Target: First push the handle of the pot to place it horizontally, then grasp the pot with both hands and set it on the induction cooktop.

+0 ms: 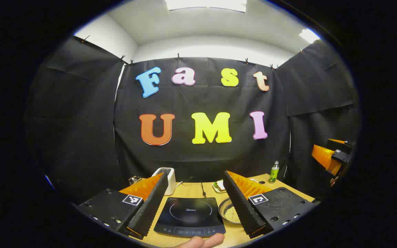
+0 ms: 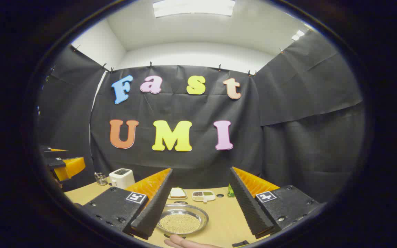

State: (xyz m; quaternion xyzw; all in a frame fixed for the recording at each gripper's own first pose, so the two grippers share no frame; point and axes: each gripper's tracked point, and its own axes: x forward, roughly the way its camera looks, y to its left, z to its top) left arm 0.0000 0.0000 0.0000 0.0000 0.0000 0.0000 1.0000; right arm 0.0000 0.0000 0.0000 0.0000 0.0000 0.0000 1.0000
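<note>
Pot (image 1: 231,210) half behind finger (image 1: 241,205)

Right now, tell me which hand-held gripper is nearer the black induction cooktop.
Left. The left hand-held gripper hangs open right over the black induction cooktop, fingers framing it. The right hand-held gripper hangs open farther right, over the round metal pan of grains.

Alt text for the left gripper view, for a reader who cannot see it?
The left gripper, fingers spread open, is held above a wooden table over a black induction cooktop, with a metal pot just to its right. Behind stand a white toaster, a plate of food and a green bottle; the right gripper is at the right edge.
</note>
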